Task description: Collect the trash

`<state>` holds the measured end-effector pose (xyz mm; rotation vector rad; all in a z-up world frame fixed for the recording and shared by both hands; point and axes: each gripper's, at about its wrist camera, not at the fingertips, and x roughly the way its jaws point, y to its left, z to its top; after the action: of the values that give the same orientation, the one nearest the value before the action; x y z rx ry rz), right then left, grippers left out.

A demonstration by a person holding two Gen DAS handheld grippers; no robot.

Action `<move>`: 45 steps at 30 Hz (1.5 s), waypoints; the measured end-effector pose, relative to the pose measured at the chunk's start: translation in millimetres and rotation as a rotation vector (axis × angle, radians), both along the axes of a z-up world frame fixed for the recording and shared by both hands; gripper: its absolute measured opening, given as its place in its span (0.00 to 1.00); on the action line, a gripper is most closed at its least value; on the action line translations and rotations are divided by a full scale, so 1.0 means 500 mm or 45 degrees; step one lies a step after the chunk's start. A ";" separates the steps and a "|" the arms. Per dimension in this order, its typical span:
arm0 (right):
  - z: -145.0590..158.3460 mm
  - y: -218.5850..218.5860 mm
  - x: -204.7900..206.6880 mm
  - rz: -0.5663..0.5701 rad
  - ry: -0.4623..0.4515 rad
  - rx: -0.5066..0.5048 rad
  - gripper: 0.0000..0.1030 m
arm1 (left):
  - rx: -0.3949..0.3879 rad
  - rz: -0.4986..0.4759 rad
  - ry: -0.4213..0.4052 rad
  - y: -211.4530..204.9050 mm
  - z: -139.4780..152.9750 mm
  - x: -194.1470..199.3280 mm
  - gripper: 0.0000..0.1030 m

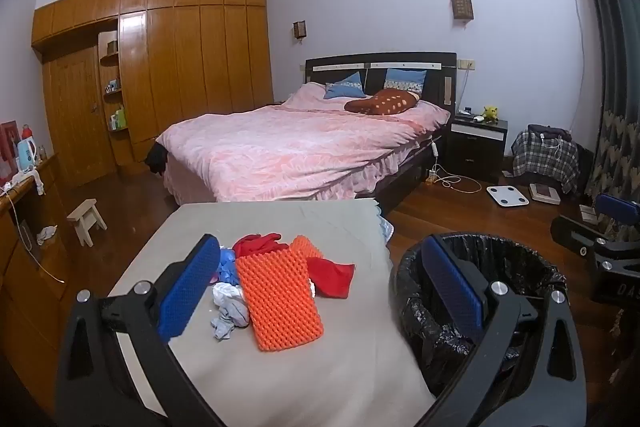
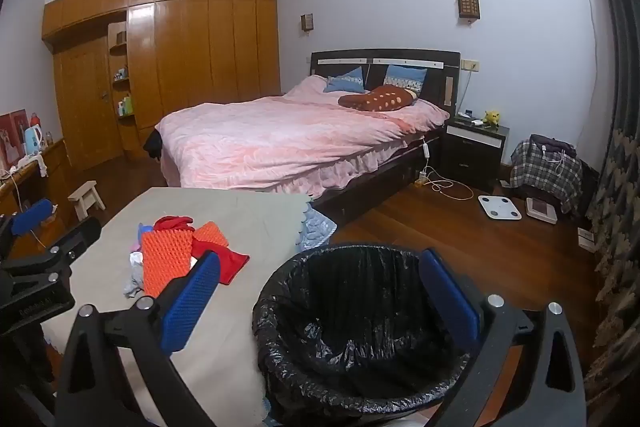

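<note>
Dim indoor light, wardrobe [image 1: 168, 55] glare – fisheye-bent, dark corners

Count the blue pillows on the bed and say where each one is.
2. One blue pillow leans against the headboard on its left half; the other leans on the right half, behind the brown spotted cushion. More may lie hidden.

Left gripper [image 1: 320, 291] wide open, blue pads [image 1: 188, 291] far apart, nothing between them, tipped a little downward. Right gripper [image 2: 320, 301] wide open too, blue pads [image 2: 190, 301] far apart, holding nothing, also tipped a little downward. Side by side, left one seen at the left edge of the right view, right one at the right edge of the left view.
</note>
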<state>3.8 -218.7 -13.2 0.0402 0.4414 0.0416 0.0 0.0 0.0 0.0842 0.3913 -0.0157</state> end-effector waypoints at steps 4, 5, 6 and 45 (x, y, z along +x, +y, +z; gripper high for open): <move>0.000 0.001 0.000 0.001 0.002 0.002 0.94 | 0.000 0.002 0.008 0.000 -0.001 0.004 0.95; 0.000 0.001 0.000 0.001 0.003 0.002 0.94 | 0.000 0.003 0.010 0.001 -0.001 0.005 0.95; 0.001 0.001 -0.001 0.001 0.003 0.001 0.94 | 0.000 0.004 0.012 0.001 -0.001 0.007 0.95; -0.004 0.008 0.003 0.001 0.010 -0.009 0.94 | -0.005 -0.001 0.001 0.008 -0.001 0.002 0.95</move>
<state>5.5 -214.5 -15.3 0.0336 0.4495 0.0407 1.1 3.9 -0.4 0.0805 0.3921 -0.0171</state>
